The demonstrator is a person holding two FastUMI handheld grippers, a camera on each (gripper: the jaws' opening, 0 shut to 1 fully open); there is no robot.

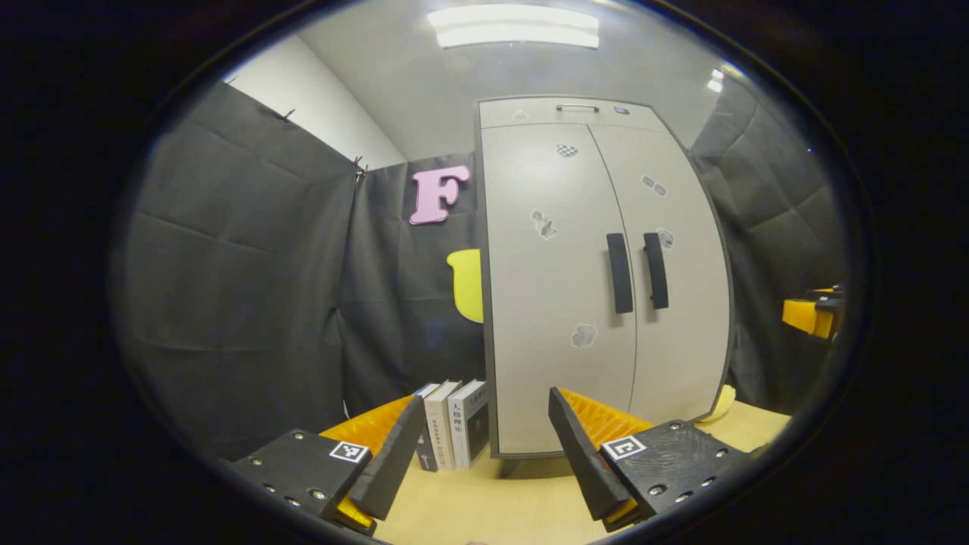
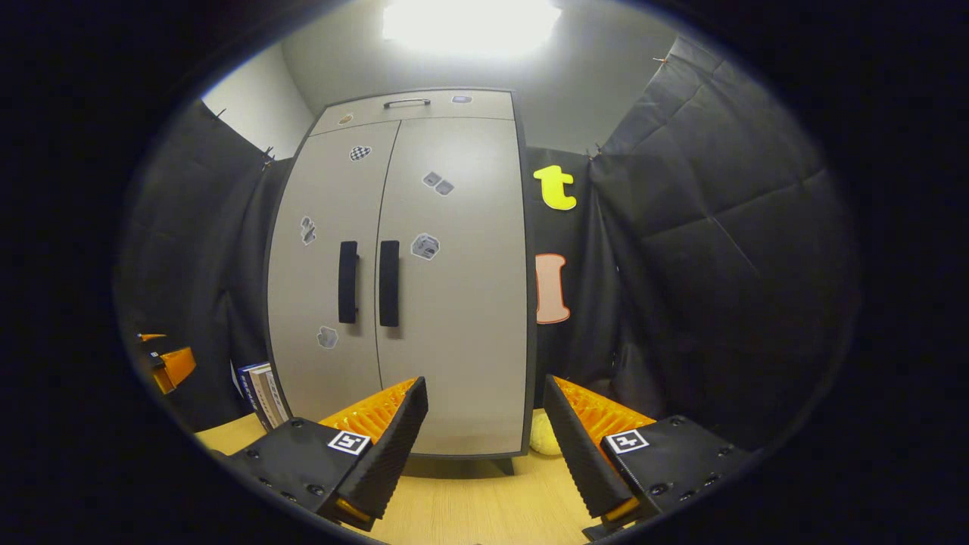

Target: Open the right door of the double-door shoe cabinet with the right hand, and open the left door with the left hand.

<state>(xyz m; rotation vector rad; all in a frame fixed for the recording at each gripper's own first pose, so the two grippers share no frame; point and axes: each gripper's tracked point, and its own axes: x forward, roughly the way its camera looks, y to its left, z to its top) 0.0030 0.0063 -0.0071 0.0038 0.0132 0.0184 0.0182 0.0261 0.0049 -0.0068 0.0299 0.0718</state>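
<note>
A tall pale grey double-door shoe cabinet (image 1: 560, 288) (image 2: 439, 303) stands on a wooden table with both doors closed. Two black vertical handles sit side by side at mid height: the left door handle (image 1: 619, 273) (image 2: 347, 281) and the right door handle (image 1: 655, 270) (image 2: 388, 283). My left gripper (image 1: 484, 443) is open, low in front of the left door and well short of it. My right gripper (image 2: 484, 431) is open too, low before the right door's lower corner. The right gripper (image 1: 814, 314) also shows at the far right of the left gripper view, and the left gripper (image 2: 170, 363) at the far left of the right gripper view.
Several books (image 1: 454, 424) (image 2: 261, 393) stand upright against the cabinet's left side. A yellow soft object (image 2: 543, 439) (image 1: 723, 401) lies by the cabinet's right foot. The wooden table (image 1: 484, 507) (image 2: 469, 499) stretches in front. Black cloth walls close in on both sides.
</note>
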